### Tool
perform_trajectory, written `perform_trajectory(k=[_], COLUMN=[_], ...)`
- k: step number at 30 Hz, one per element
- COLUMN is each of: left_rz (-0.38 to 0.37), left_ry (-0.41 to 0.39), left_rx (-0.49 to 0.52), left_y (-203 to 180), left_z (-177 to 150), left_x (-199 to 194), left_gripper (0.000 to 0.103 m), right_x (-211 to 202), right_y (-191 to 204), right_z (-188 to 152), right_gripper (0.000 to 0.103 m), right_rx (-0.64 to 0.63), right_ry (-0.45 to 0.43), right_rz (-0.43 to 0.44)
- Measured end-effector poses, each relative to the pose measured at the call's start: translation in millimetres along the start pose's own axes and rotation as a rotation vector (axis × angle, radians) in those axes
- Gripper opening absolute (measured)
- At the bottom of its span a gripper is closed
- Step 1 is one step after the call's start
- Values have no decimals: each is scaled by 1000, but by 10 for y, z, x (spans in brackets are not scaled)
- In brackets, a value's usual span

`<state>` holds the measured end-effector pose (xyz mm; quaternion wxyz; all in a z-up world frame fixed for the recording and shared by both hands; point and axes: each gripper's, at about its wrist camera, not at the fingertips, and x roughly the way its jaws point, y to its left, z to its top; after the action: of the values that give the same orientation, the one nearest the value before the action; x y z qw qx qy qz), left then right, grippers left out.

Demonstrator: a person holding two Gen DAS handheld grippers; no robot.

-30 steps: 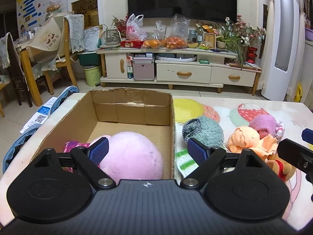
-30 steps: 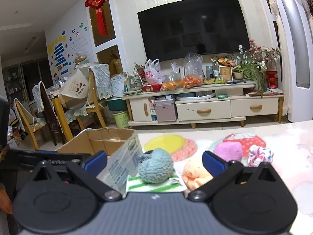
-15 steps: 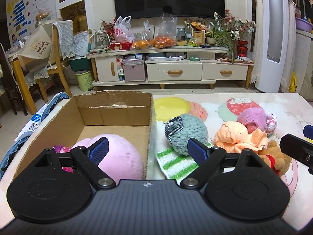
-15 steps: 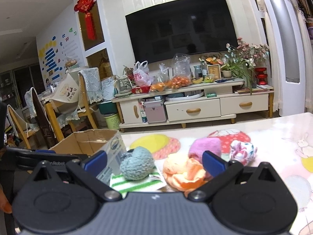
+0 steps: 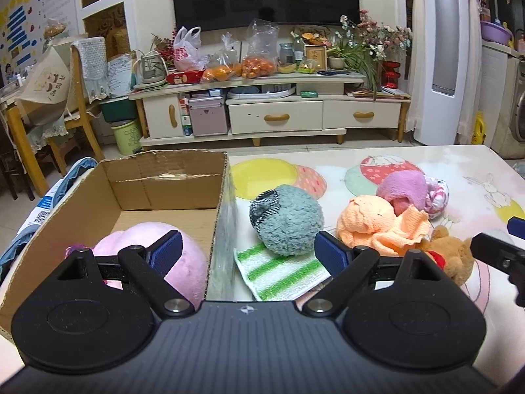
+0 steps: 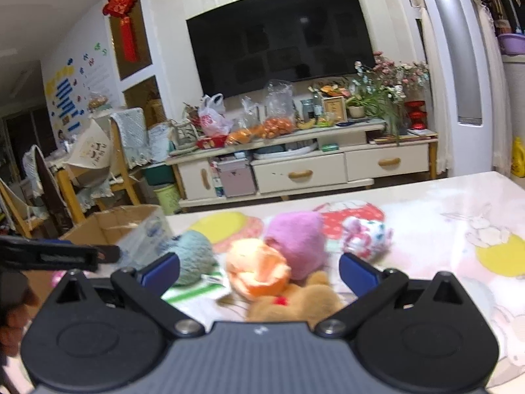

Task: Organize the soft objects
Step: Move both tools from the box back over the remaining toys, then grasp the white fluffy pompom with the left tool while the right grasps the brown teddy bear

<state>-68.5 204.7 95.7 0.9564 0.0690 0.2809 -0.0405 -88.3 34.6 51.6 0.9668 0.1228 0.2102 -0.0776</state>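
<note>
Soft toys heaped on the counter, both tongs gaping empty
Right tongs [image 6: 259,271] frame the orange cloth [image 6: 257,272] and teddy bear [image 6: 295,302]; left tongs [image 5: 247,251] straddle the cardboard box [image 5: 164,177] wall, teal ball [image 5: 288,220] ahead

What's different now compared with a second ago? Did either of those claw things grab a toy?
No grab yet. The right hand-held gripper swung right, from the teal ball to the orange cloth and teddy. The left hand-held gripper also shifted right, off the box. Both stayed open; the toys haven't moved.

Matt corrugated cardboard box [image 5: 98,197], fuzzy teal ball [image 5: 288,220]
</note>
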Motion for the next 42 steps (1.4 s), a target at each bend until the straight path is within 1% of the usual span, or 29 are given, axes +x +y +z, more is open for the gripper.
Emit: perform_trajectory(k=[4, 7, 13, 15, 18, 20, 25, 28, 31, 33, 36, 39, 42], left_rz=[-42, -77, -150, -175, -195, -208, -233, -256, -278, -287, -291, -283, -271], left_ry=[5, 12, 30, 35, 44, 55, 85, 101, 124, 138, 160, 181, 193], left_rx=[14, 27, 69, 78, 90, 95, 131, 147, 168, 184, 204, 226, 234], left_y=[3, -37, -146, -189, -229, -256, -325, -411, -513, -577, -708, -810, -869], left_z=[-20, -31, -57, -67, -82, -89, -124, -168, -212, -244, -304, -363, -411], left_x=[-8, -5, 15, 26, 41, 73, 163, 210, 281, 329, 418, 539, 661], left_gripper=[103, 103, 103, 103, 103, 103, 103, 103, 103, 103, 103, 103, 103], right_x=[84, 177, 394, 480, 579, 629, 673, 663, 628, 605, 589, 542, 524], right_y=[-139, -221, -318, -354, -374, -368, -414, -443, -461, -512, -678, -808, -914], right_z=[-96, -162, -262, -285, -327, -358, -377, -359, -316, -291, -261, -235, -236], right_gripper=[103, 103, 103, 103, 103, 103, 102, 97, 94, 93, 93, 93, 93], right_rx=[-28, -32, 33, 73, 119, 122, 143, 135, 101, 96, 164, 200, 242], right_ry=[41, 85, 156, 185, 219, 232, 227, 227, 212, 200, 201, 192, 192], right_rz=[-49, -58, -28, -4, 32, 28, 56, 72, 45, 5, -19, -58, -52])
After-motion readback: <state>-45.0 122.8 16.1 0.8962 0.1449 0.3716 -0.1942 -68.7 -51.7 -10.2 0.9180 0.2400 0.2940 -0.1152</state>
